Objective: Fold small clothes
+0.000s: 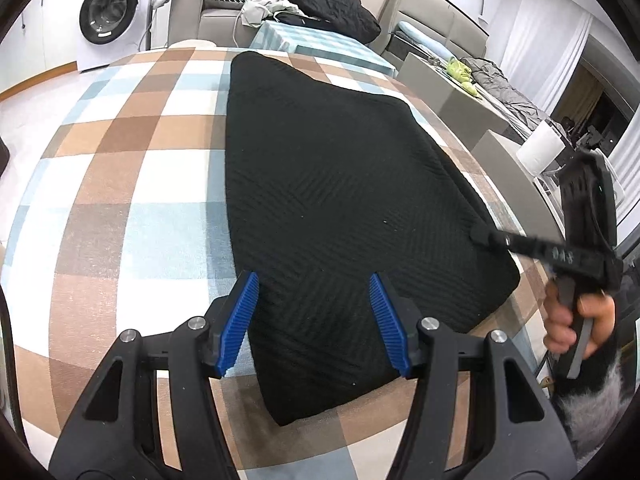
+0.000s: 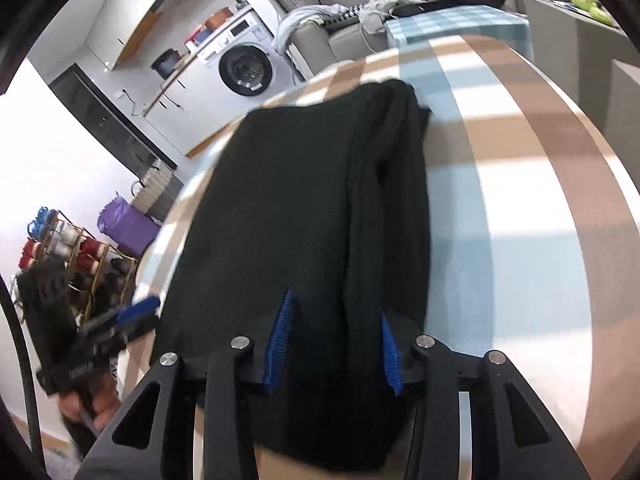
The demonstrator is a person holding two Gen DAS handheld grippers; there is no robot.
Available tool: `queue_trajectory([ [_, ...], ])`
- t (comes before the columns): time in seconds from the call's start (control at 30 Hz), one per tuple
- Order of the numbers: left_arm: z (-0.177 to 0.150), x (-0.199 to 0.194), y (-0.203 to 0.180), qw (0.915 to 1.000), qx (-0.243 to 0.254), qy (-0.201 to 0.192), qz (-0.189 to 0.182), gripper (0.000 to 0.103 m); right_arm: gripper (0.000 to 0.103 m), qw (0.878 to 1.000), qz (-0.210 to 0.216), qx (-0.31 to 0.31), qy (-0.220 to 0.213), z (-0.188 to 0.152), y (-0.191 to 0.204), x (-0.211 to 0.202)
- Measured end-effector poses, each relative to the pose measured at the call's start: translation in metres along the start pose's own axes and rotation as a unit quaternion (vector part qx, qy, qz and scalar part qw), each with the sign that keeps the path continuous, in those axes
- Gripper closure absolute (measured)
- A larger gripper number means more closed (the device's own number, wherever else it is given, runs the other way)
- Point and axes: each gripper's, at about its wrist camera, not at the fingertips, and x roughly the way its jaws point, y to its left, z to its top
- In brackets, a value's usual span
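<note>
A black knitted garment (image 1: 328,200) lies folded into a rough rectangle on the checked tablecloth (image 1: 120,184). My left gripper (image 1: 313,278) hovers over the garment's near end, open, with nothing pinched between its blue pads (image 1: 240,320). My right gripper (image 2: 337,306) is over the garment (image 2: 288,208) from the other side, jaws apart above a raised fold (image 2: 384,184) that runs along the cloth. In the left wrist view the right gripper (image 1: 480,236) reaches the garment's right edge, held by a hand (image 1: 576,324). The left gripper (image 2: 146,306) shows blurred at the left of the right wrist view.
A washing machine (image 1: 106,16) stands behind the table. The sofa (image 1: 224,20) carries a black jacket (image 1: 332,4) and pale clothes. A paper roll (image 1: 540,152) and grey boxes (image 1: 436,88) lie off the table's right. A shoe rack (image 2: 72,252) stands on the floor.
</note>
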Motion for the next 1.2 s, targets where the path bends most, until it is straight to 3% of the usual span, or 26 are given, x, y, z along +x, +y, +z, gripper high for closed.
queue_trajectory([
  [0.07, 0.003, 0.004, -0.002, 1.0, 0.004, -0.002, -0.004, 0.048, 0.062, 1.0, -0.01, -0.003, 0.004, -0.009, 0.003, -0.003],
  [0.13, 0.007, 0.006, -0.004, 0.9999, 0.005, -0.004, -0.008, 0.048, 0.082, 1.0, -0.023, -0.014, -0.003, -0.014, 0.01, -0.005],
  [0.2, 0.009, 0.006, -0.007, 0.9999, 0.008, -0.006, -0.009, 0.048, 0.094, 0.999, -0.022, -0.031, -0.022, -0.015, 0.022, -0.015],
  [0.27, 0.009, 0.006, -0.008, 0.9999, 0.009, -0.008, -0.009, 0.048, 0.095, 0.999, -0.026, -0.036, -0.029, -0.017, 0.029, -0.024],
  [0.37, 0.008, 0.011, -0.009, 0.9999, 0.012, -0.001, -0.004, 0.048, 0.094, 0.998, -0.056, -0.019, 0.005, -0.024, 0.019, -0.007],
  [0.5, 0.005, 0.012, -0.009, 0.9999, 0.015, 0.0, 0.004, 0.048, 0.079, 0.999, -0.048, 0.001, -0.012, -0.024, 0.009, -0.018],
  [0.63, 0.004, 0.014, -0.015, 0.9996, 0.027, 0.001, -0.001, 0.048, 0.079, 0.999, -0.029, -0.014, -0.016, -0.032, 0.01, -0.027],
  [0.73, 0.005, 0.016, -0.019, 0.9994, 0.034, 0.002, -0.002, 0.048, 0.086, 0.999, -0.043, -0.025, -0.018, -0.037, 0.011, -0.026],
  [0.87, 0.004, 0.016, -0.022, 0.9992, 0.039, 0.002, -0.008, 0.048, 0.083, 0.996, -0.074, -0.039, -0.008, -0.034, 0.014, -0.025],
  [1.0, 0.003, 0.014, -0.024, 0.999, 0.041, 0.001, -0.016, 0.048, 0.072, 0.995, -0.077, -0.028, -0.048, -0.024, 0.011, -0.037],
  [1.2, -0.001, 0.016, -0.037, 0.9969, 0.069, 0.006, -0.036, 0.048, 0.072, 0.995, -0.034, -0.044, -0.084, -0.011, 0.026, -0.046],
])
